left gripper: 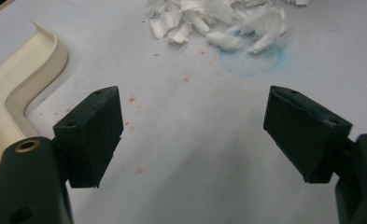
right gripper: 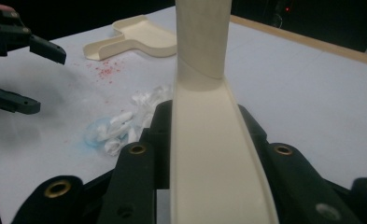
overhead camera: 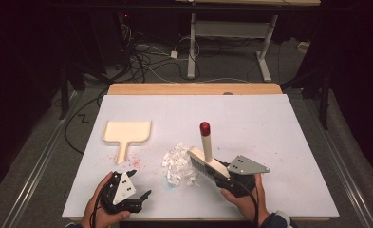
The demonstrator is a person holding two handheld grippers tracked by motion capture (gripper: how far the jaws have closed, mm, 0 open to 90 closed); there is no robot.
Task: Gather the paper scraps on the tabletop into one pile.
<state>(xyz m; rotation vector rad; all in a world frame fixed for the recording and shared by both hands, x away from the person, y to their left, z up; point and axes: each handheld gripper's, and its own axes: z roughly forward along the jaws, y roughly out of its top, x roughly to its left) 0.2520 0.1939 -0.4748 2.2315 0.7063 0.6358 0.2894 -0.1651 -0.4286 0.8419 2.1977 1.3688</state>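
A cream brush with a red-tipped handle stands tilted on the white table, its bristles beside a pile of white paper scraps. My right gripper is shut on the brush's cream back, at the pile's right. A cream dustpan lies flat at the left, handle toward me. My left gripper hovers open near the front edge, below the dustpan, with nothing between its fingers. In the left gripper view the dustpan is at left and the scraps lie ahead.
Red specks dot the table near the dustpan handle, and a blue stain marks it by the scraps. Cables and a desk frame stand on the floor beyond the table's far wooden edge.
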